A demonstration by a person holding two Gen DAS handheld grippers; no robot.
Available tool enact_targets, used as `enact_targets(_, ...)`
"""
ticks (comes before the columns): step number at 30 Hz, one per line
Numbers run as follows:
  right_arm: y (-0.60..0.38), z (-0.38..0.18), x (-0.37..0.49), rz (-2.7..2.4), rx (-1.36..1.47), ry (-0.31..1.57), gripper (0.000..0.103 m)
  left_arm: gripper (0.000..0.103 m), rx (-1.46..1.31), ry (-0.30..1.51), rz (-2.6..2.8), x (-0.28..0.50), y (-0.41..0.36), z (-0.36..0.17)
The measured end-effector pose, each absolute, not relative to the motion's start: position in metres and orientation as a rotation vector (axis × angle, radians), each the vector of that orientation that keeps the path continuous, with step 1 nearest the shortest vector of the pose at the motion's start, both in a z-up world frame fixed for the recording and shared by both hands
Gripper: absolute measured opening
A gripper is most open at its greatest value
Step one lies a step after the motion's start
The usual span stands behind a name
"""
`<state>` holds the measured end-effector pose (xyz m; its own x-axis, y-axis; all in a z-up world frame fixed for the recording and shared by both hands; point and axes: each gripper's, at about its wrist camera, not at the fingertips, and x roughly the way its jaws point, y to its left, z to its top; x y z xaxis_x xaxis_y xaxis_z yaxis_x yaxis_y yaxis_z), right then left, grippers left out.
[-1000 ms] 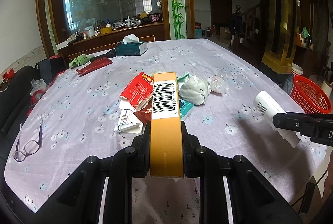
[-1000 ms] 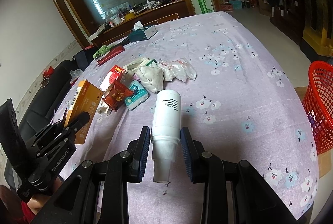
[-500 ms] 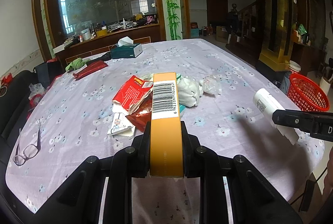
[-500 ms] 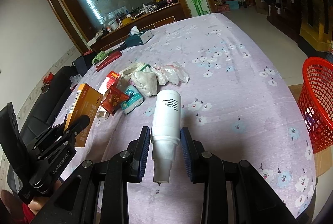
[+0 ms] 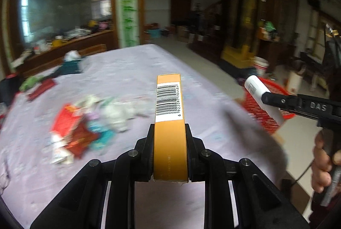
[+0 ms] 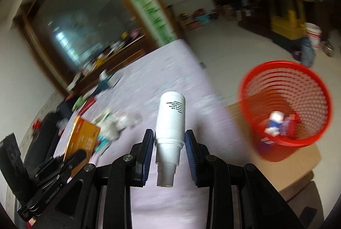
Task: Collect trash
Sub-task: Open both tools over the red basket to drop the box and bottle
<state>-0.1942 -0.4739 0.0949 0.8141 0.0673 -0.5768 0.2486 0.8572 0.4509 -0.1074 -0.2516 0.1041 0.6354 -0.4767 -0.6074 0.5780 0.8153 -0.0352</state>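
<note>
We carry two items at once, one trip: left gripper (image 5: 170,151) pinching orange box (image 5: 169,120) endwise, right gripper (image 6: 169,151) pinching white bottle (image 6: 170,120) at neck. Both above desk (image 5: 119,71), red basket (image 6: 285,107) near on floor, rest of trash pile (image 5: 89,122) on desk.

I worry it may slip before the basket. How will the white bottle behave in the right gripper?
The white bottle looks smooth and round, so it could probably slide or twist between the right gripper pads. It is clamped near the narrow neck, so the body may tilt. It seems rigid plastic, likely light.
</note>
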Motion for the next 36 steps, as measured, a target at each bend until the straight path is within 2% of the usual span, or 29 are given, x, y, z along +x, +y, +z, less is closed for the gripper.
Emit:
enact_targets(12,-0.591,0.102,-0.24,-0.351,0.642,0.545,0.032,0.022,0.126,0.772,-0.939,-0.091,-0.405,0.109)
enact_targets(21,-0.634,0.096,-0.23,-0.387,0.663,0.573,0.034,0.022,0.123,0.802,-1.017,-0.089,-0.498,0.101)
enact_targets(22,-0.637,0.095,-0.228,-0.399,0.659,0.575,0.034,0.025,0.126,0.801,-1.014,-0.09,-0.503,0.099)
enact_targets(23,-0.639,0.096,-0.227,-0.409,0.652,0.577,0.035,0.033,0.131,0.804,-1.014,-0.089,-0.508,0.096)
enact_targets(25,-0.64,0.096,-0.227,-0.42,0.642,0.576,0.039,0.041,0.132,0.808,-1.013,-0.089,-0.51,0.092)
enact_targets(33,-0.621,0.102,-0.232,-0.374,0.605,0.569,0.039,0.044,0.141,0.786,-0.951,-0.098,-0.463,0.093)
enact_targets(36,-0.598,0.103,-0.225,-0.322,0.588,0.583,0.046,0.045,0.136,0.769,-0.902,-0.102,-0.428,0.096)
